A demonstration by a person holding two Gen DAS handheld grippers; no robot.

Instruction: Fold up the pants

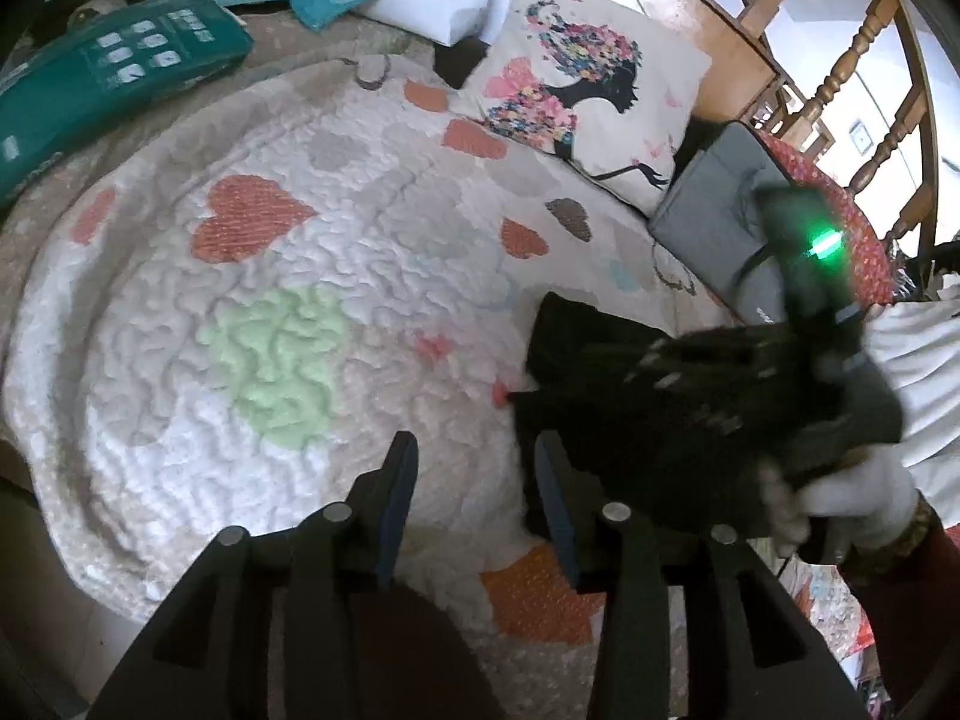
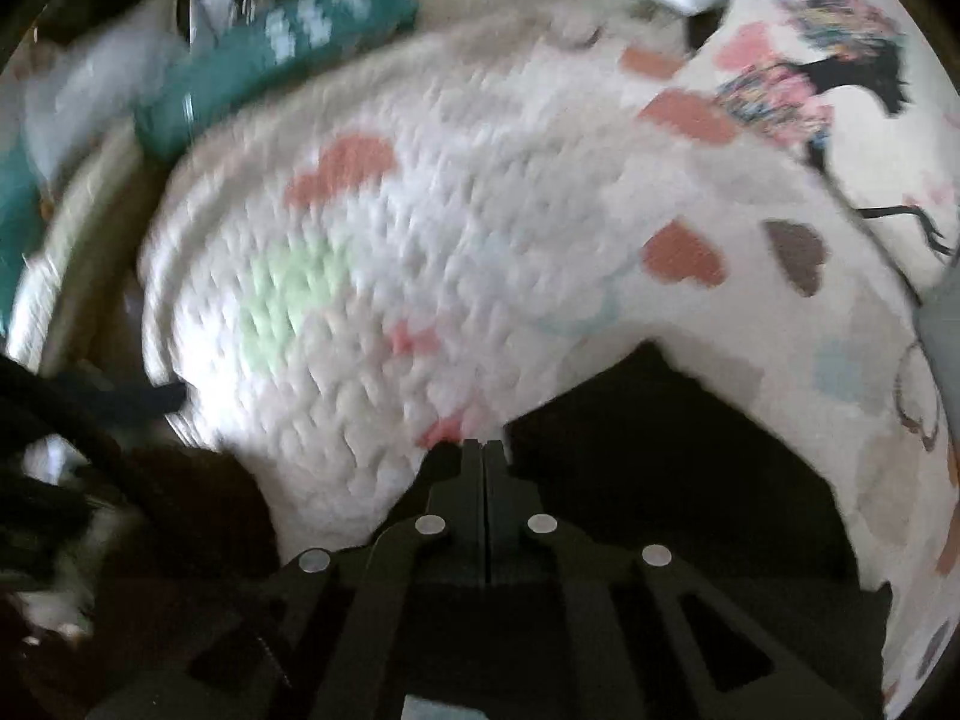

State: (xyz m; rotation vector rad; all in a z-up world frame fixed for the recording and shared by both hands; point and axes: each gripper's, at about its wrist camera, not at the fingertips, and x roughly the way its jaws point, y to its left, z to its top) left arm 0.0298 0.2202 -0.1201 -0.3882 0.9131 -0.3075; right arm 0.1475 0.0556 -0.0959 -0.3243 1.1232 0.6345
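Pants (image 2: 660, 450): dark cloth bunched at the near right of the bed's heart-print quilt (image 1: 270, 312); in the left wrist view the same dark bundle sits under the right gripper (image 1: 690, 396).
Right gripper (image 2: 483, 450): jaws fully shut, tips at the pants' edge; whether cloth is pinched between them cannot be told, dark on dark and blurred.
Left gripper (image 1: 477, 480): jaws part open, nothing between the fingers, just beside the pants' left edge.
Risk, empty pinch: shut tips may hold only a thin layer or none, so the fold would slip out.
Risk, bunching: the pants are not spread flat; folding now likely gives a lumpy stack.
Risk, quilt snag: left fingertips are near the textured quilt and could catch it.
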